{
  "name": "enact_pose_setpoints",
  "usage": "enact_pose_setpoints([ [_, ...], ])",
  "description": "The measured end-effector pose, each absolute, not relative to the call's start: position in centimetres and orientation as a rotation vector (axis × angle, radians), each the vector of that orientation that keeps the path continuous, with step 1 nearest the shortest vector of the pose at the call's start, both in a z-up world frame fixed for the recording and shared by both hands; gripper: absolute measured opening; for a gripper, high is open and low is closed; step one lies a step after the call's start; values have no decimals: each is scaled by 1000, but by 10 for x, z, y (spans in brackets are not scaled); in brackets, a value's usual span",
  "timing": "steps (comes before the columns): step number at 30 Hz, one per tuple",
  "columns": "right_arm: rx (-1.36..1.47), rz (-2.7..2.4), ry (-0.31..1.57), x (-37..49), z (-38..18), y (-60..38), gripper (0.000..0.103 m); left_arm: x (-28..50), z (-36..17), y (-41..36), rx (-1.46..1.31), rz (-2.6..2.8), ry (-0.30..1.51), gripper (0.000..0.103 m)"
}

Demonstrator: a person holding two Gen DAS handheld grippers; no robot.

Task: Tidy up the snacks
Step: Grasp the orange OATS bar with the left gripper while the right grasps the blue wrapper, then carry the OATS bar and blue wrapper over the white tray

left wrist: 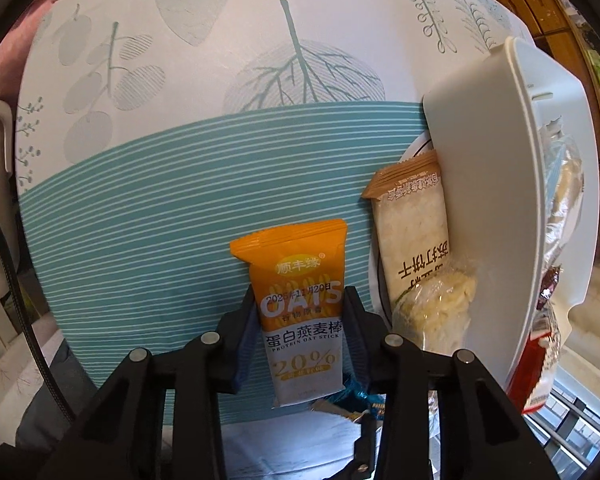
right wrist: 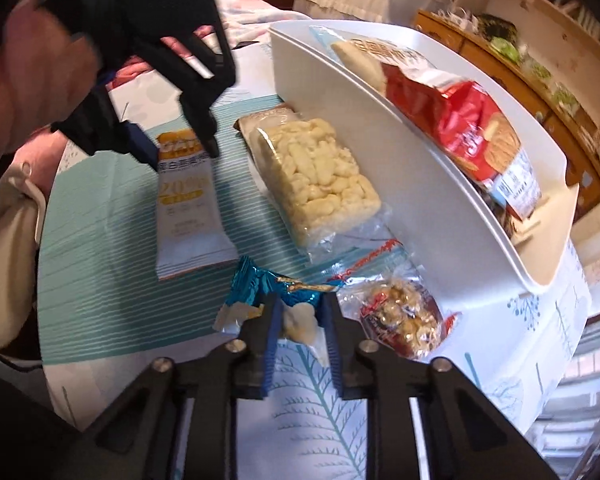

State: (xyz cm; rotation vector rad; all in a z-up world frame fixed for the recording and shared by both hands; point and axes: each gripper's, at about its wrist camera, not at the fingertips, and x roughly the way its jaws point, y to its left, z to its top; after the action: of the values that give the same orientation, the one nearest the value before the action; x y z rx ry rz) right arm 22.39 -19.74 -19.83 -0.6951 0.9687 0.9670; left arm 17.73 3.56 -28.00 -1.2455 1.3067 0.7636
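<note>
While both grippers are down over the leaf-printed teal and white tablecloth (left wrist: 180, 200), five snack packets can be counted lying loose on it. One is an orange and white oat stick packet (left wrist: 304, 320). One is a brown-topped cracker packet (left wrist: 412, 224), lying against the outside of a white plastic bin (left wrist: 480, 200). One is a clear-wrapped pale rice crisp bar (right wrist: 320, 184), which overlaps the cracker packet's end. One is a clear bag of caramel-coloured nut candy (right wrist: 400, 320) (its red print is too small to read). One is a small blue foil candy with a pale piece (right wrist: 296, 316).

That single bin stands at the right of the cloth and holds at least one red biscuit bag (right wrist: 468, 128) plus other wrappers, too crowded to count.

Two grippers are in view. On the left gripper (left wrist: 300, 300), the black fingers with blue pads press both long edges of the oat stick packet near its middle, so the jaws stand partly apart at the packet's width. A hand (right wrist: 32, 80) holds this tool in the right wrist view. On the right gripper (right wrist: 300, 312), the jaws are nearly together, and the blue pads (right wrist: 270, 344) pinch the small foil candy between them, just beside the nut candy bag.
</note>
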Motion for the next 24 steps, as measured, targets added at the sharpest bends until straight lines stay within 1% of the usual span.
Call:
enact_pose_setpoints([
  [4,-687,953,983,225,-194,-195,10,174,-267,40,-1217,756,1305,38],
  [9,-678,939,1006,217,-188,-191,8,167,-249,43,-1168,727,1328,38],
  [15,-626,944,998,203,-168,-188,7,169,-222,47,-1070,687,1364,38],
  [24,-509,921,935,207,-123,-183,7,191,-150,49,-788,597,1397,38],
])
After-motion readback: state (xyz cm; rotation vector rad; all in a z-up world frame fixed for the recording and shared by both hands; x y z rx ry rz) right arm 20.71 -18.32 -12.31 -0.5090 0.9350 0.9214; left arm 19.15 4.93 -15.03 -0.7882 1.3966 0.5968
